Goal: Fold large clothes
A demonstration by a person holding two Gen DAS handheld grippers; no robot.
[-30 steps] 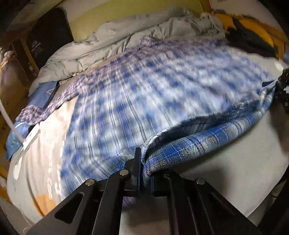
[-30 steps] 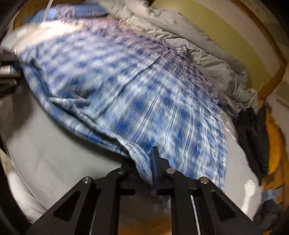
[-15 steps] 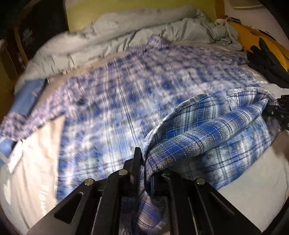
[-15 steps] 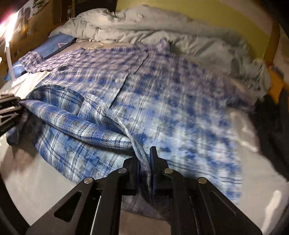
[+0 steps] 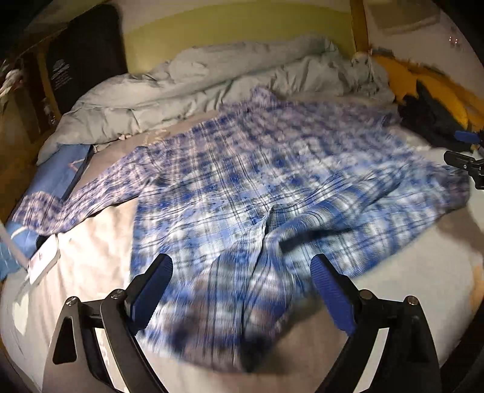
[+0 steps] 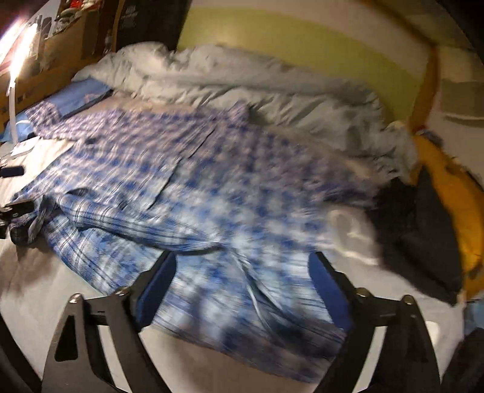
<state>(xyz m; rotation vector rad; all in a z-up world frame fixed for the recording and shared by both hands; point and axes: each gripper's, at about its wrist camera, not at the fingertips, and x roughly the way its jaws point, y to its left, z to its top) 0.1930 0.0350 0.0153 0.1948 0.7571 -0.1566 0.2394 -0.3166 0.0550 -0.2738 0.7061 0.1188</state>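
One garment, a blue-and-white plaid shirt (image 5: 272,187), spread over the pale sheet of the bed (image 5: 402,272), collar end toward the rumpled grey duvet (image 5: 211,81), hem end doubled back onto the body in a soft, ridged fold. Woven check blurred by motion; fabric limp, with shallow creases running lengthwise. One sleeve trailing off the shirt's left side toward a flat blue pillow (image 5: 57,175).

Left gripper (image 5: 242,287): jaws opening, spread wide, ribbed blue pads (image 5: 332,296) on black angular fingers flanking the shirt's near hem; cloth visible between the pads, not pressed by either. Right gripper (image 6: 242,290): jaws likewise opening and wide apart, blue pads either side of the near hem, no pad pressing on fabric.

Beyond the shirt's right edge: a heap of dark cloth (image 6: 423,229) against a mustard-yellow cushion (image 6: 453,193), both matte and slumped. Behind the duvet: a smooth yellow-green headboard panel (image 5: 242,27) edged in wood. Off the shirt's left sleeve: a flat white rectangular item (image 5: 42,260), identity unclear.
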